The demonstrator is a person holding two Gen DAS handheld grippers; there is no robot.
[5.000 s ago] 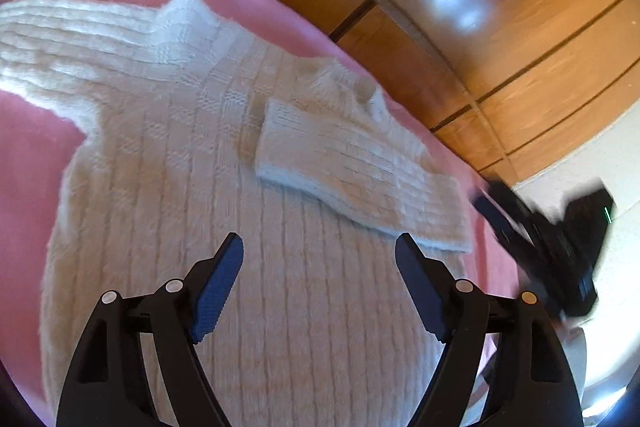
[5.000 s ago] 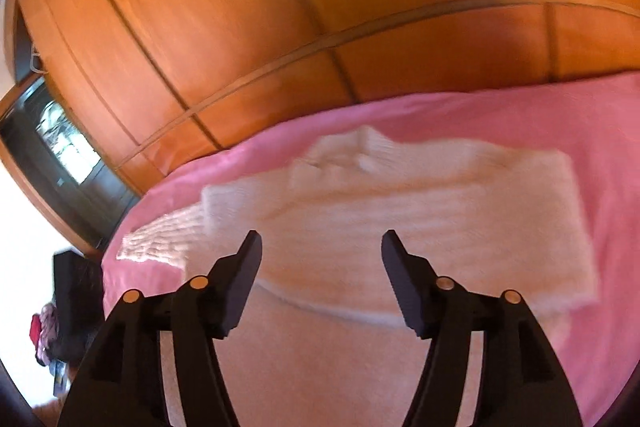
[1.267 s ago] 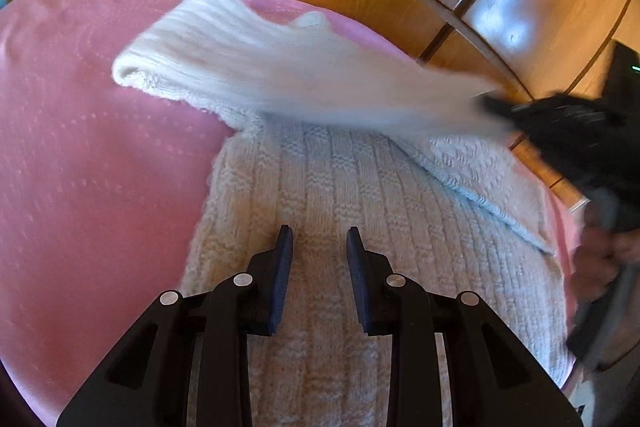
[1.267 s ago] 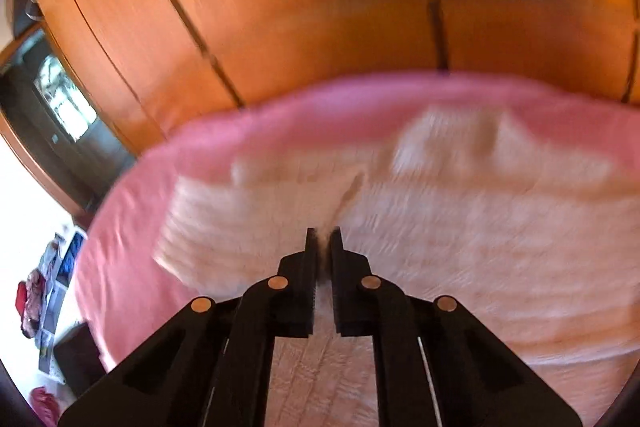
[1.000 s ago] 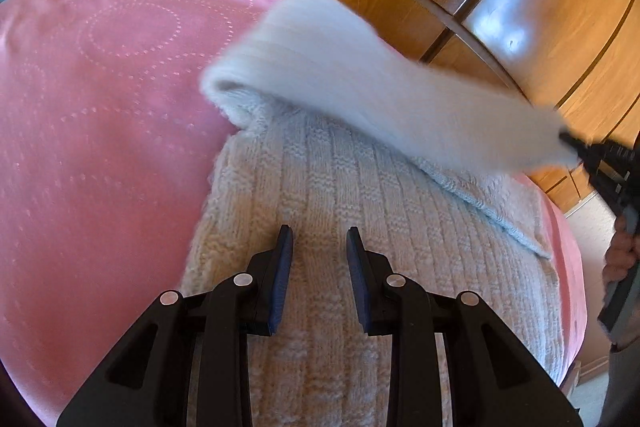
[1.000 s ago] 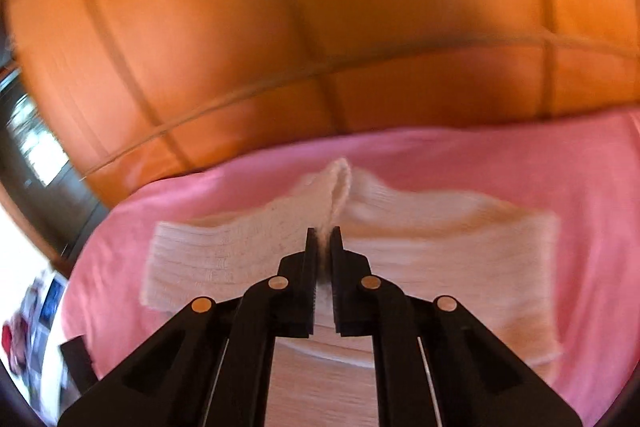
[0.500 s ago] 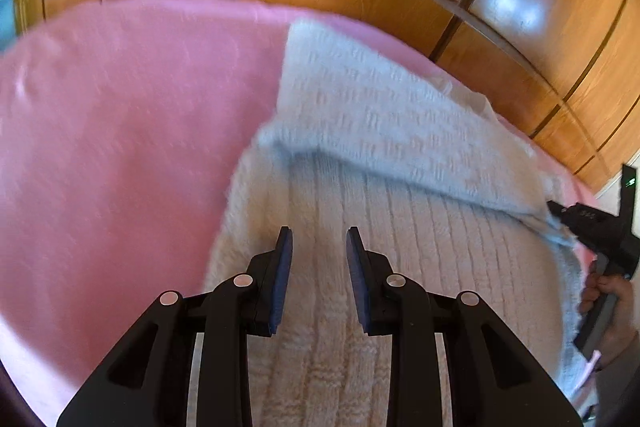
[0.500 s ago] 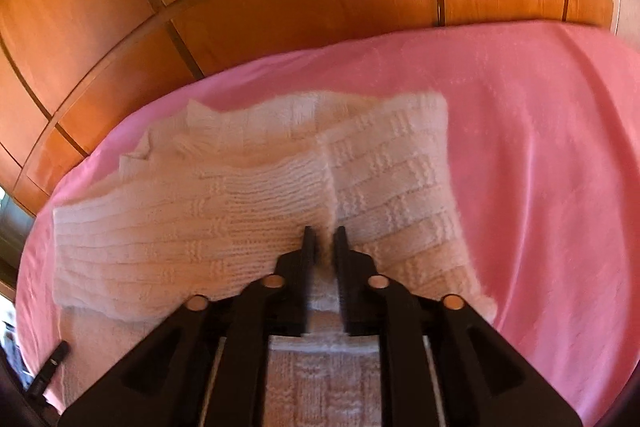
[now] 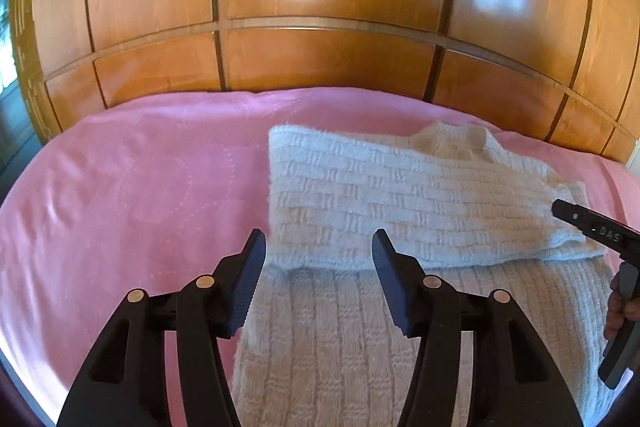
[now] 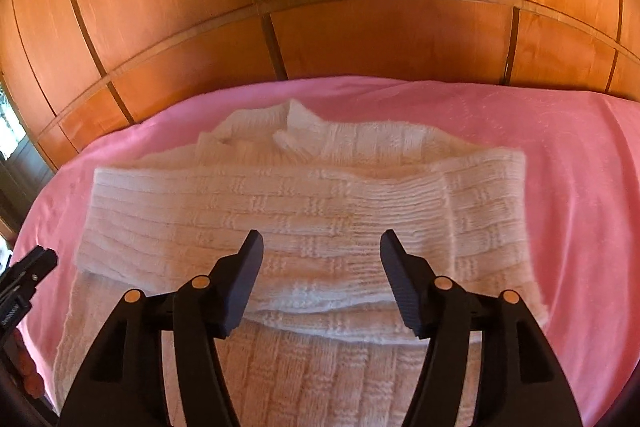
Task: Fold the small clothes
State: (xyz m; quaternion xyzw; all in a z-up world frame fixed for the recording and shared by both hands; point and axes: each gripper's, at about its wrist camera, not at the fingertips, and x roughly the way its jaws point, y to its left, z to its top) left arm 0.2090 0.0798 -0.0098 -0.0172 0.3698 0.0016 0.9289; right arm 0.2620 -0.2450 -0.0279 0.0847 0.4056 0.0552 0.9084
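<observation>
Your left gripper [image 9: 318, 247] now gapes empty over the sweater [image 9: 360, 347] on the pink bed [image 9: 120, 187]; sleeve [image 10: 260, 215] just laid across its chest | your right gripper [image 10: 320, 251] has let go, spread wide; sleeves done, fold the body next

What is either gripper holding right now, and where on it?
Nothing. The left gripper and right gripper both have open jaws above the white sweater, whose sleeves lie folded across it.
</observation>
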